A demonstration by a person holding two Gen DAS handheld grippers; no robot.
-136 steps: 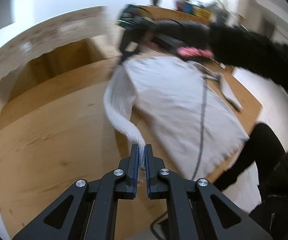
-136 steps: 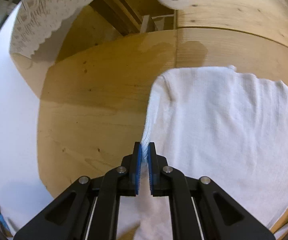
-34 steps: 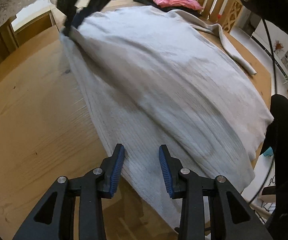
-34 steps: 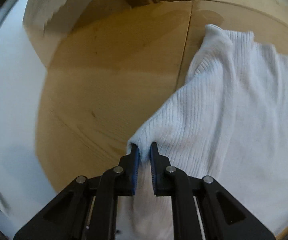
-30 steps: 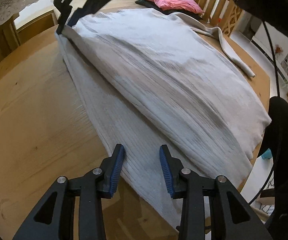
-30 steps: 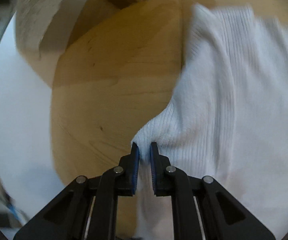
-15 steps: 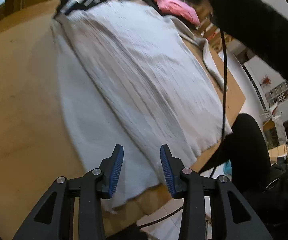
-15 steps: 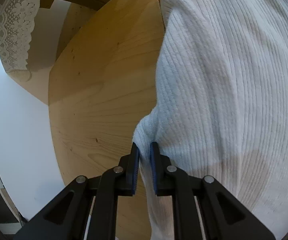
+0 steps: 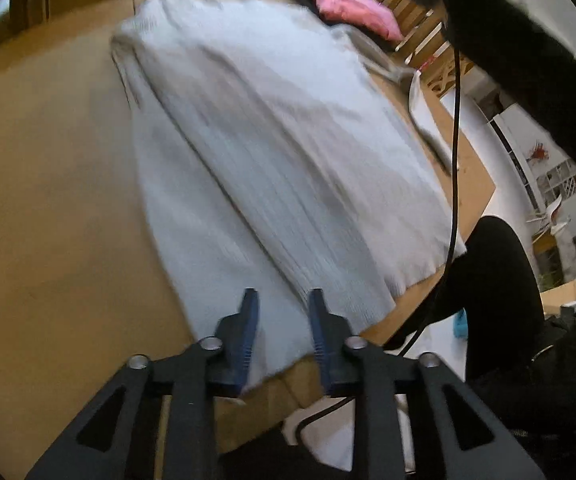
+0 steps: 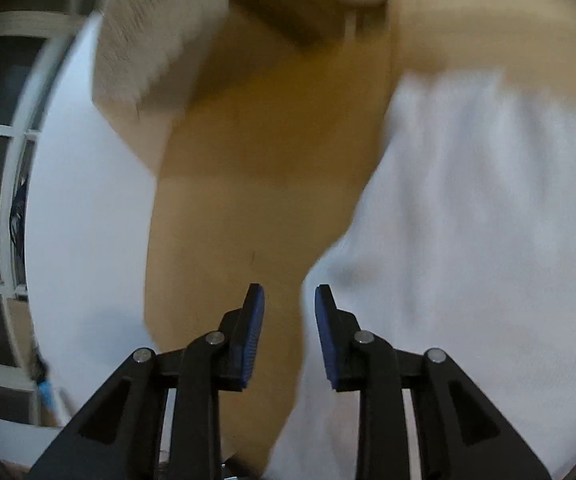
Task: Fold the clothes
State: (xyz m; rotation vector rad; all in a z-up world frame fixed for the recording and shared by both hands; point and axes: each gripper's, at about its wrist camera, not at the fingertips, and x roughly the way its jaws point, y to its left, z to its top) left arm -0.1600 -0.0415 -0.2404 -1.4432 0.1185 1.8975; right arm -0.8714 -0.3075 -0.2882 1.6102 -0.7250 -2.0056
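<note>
The white ribbed sweater (image 9: 288, 152) lies flat along the tabletop's (image 9: 47, 200) near edge, one side folded in. Soft and limp (likely to sag), it wants gripping at hem corners. Left gripper (image 9: 281, 328) narrowing, right gripper (image 10: 290, 328) just parted; both empty.

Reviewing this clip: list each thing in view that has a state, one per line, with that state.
White sweater: flat on the wooden table, one side folded over the body, held by neither tongs.
Left tongs: open, jaws just closing somewhat, nothing pinched; sweater hem lies below.
Right tongs: open, jaws just opened, sweater edge released beside them.
Pink garment: bunched at the table's far end.
</note>
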